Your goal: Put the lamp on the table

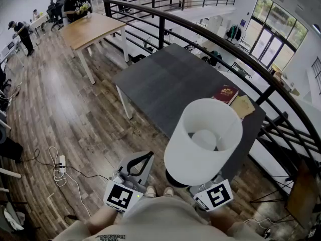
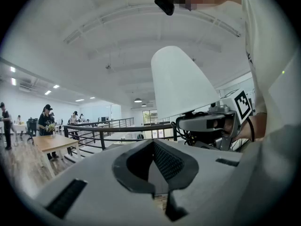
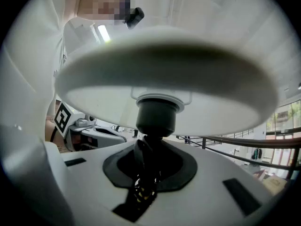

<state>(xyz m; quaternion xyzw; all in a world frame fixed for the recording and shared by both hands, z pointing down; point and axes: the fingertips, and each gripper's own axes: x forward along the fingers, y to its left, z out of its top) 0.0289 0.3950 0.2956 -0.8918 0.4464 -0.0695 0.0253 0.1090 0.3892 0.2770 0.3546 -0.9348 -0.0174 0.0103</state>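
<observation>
The lamp, with its white drum shade (image 1: 203,139), is held up in front of me, over the floor short of the dark grey table (image 1: 170,79). My right gripper (image 3: 149,150) is shut on the lamp's thin black stem, just under the black socket (image 3: 156,117). In the head view the shade hides its jaws and only its marker cube (image 1: 214,195) shows. My left gripper (image 1: 143,160) is low at the left, beside the lamp, with its jaws shut on nothing. From the left gripper view the shade (image 2: 181,81) rises at the right above the right gripper's body (image 2: 211,124).
A red book (image 1: 225,94) and a tan book (image 1: 243,106) lie at the dark table's far right corner. A black railing (image 1: 210,39) runs behind the table. A wooden table (image 1: 93,29) with people near it stands far left. Cables (image 1: 57,167) lie on the wood floor.
</observation>
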